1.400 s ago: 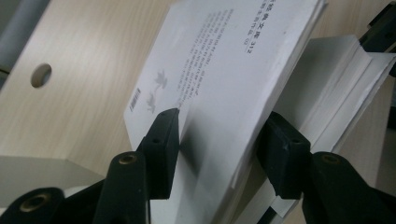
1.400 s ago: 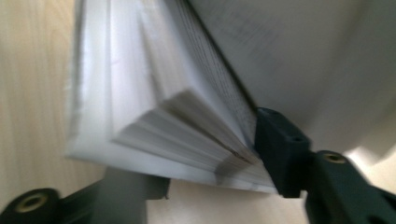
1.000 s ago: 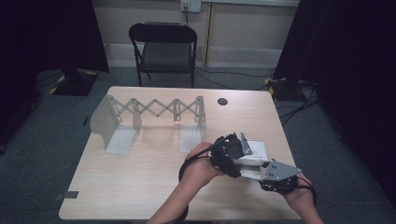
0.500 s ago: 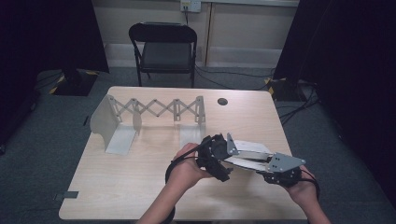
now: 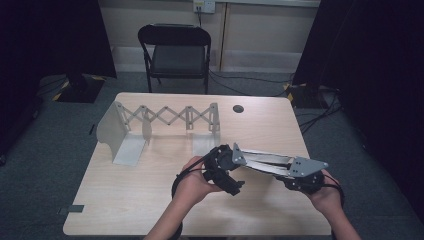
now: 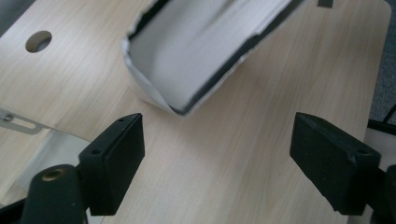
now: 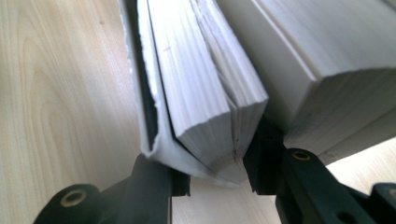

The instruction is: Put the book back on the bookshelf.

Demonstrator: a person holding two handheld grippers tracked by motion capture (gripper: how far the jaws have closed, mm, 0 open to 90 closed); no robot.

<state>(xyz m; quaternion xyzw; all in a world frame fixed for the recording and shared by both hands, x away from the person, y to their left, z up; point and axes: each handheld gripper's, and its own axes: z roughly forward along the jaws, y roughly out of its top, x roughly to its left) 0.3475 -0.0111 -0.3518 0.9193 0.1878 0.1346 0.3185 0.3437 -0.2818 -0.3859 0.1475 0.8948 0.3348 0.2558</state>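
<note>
Since the earlier frame both hands have drawn nearer and the thick white paperback book (image 5: pixel 265 161) now lies long between them, near-right on the pale wooden table (image 5: pixel 125 200). The left gripper (image 6: pixel 217 163) has just been opening and stands wide, empty. The right gripper (image 7: pixel 212 179) has been closing and pinches the book's corner. This looks like a handover; next, carry it left toward the grey expanding book rack (image 5: pixel 165 117).

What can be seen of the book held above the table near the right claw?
The book is a thick paperback: pale cover with worn, dark-edged borders and a white page block. It hangs off the table, slightly fanned open, stretched between both hands in the high view. The right claw has been closing and pinches one corner, cover and pages between its pads. The left claw has been opening; its pads stand clear of the book.
</note>
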